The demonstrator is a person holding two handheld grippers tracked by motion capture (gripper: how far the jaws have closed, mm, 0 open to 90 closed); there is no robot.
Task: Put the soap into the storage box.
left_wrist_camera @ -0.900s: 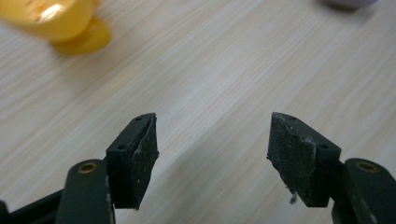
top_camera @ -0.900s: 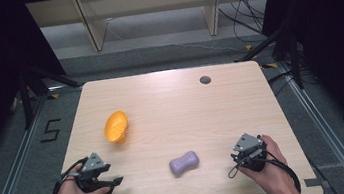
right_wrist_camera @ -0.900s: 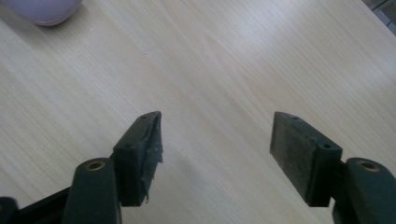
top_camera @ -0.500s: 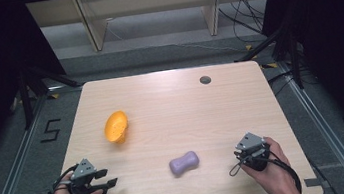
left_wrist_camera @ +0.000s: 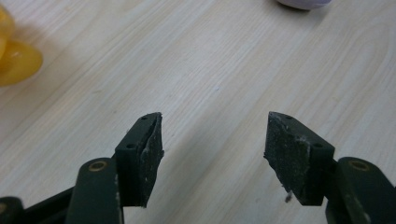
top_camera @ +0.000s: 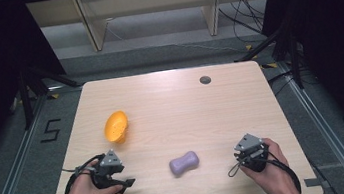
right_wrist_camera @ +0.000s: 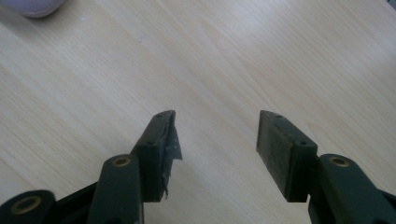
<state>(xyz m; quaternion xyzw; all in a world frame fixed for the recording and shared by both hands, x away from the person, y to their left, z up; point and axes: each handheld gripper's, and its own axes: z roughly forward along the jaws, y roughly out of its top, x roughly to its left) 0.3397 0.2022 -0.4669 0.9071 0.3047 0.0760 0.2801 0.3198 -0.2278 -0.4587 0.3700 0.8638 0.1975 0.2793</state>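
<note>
Two loose things were counted on the table (top_camera: 241,103): one purple piece (top_camera: 184,163) and one orange piece (top_camera: 116,126). Two grippers were held at the near edge, one in each hand.

The purple piece was seen lying flat near the middle of the near half of the table, between the two grippers and apart from both. It was shaped like a short dumbbell, with two rounded ends and a narrower waist, pale lilac and matte, and was laid at a slight slant. Its edge was caught at the top of the left gripper view and at the top left corner of the right gripper view.

The orange piece, a rounded, hollowed, shell-like form, was placed farther back and to the left, well apart from the purple piece. One small dark round spot (top_camera: 205,79) was noted in the table near the far edge.

The left gripper (top_camera: 130,182) was held with its jaws apart, and only bare wood was seen between them. The right gripper (right_wrist_camera: 215,135) was likewise held open over bare wood. Nothing was found standing between either gripper and the purple piece.
</note>
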